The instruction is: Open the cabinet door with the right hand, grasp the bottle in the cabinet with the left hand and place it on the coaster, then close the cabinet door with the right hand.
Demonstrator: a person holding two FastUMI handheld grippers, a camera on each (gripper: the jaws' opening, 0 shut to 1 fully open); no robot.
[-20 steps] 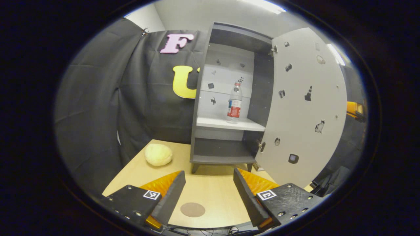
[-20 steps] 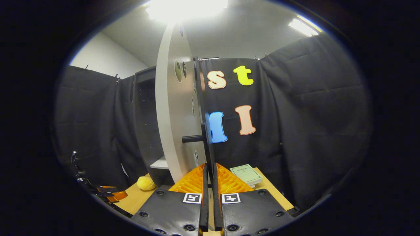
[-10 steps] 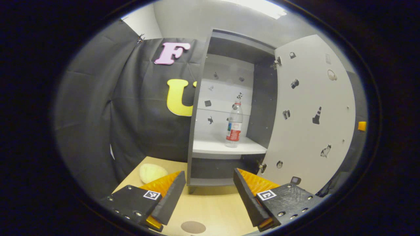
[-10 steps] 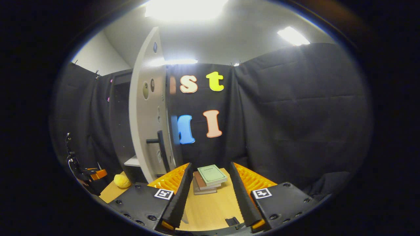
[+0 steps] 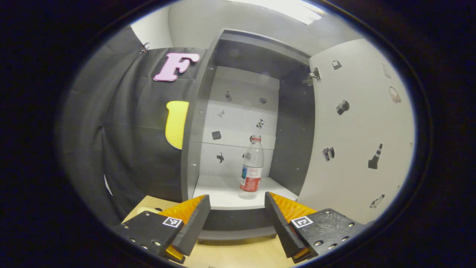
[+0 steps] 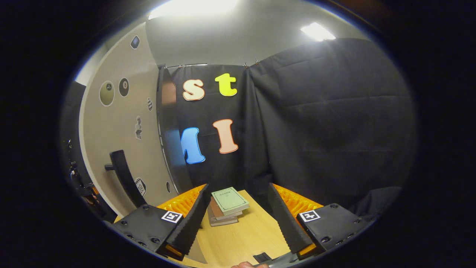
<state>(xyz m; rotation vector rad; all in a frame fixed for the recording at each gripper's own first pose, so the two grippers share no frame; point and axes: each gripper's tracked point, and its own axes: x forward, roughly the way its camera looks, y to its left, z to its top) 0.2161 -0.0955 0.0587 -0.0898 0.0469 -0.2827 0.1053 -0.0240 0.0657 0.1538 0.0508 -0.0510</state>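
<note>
- In the left gripper view, the left hand-held gripper (image 5: 237,219) stands wide apart with nothing between its fingers, low above the wooden bench (image 5: 238,255).
- Just beyond its fingertips is the front edge of the cabinet (image 5: 195,123), raised on short legs over the bench.
- The bottle (image 5: 252,172) stands upright on the cabinet's white shelf (image 5: 219,193), toward the right side, clear with a red label and a red cap, untouched by either finger.
- The cabinet door (image 5: 357,137) hangs open on the right, its pale inner face dotted with small stickers.
- In the right gripper view, the right hand-held gripper (image 6: 238,219) is also wide and empty over the bench.
- A stack of books (image 6: 227,205) lies past its fingertips.
- The door's dark handle (image 6: 124,180) sits to the left, apart from the fingers.
</note>
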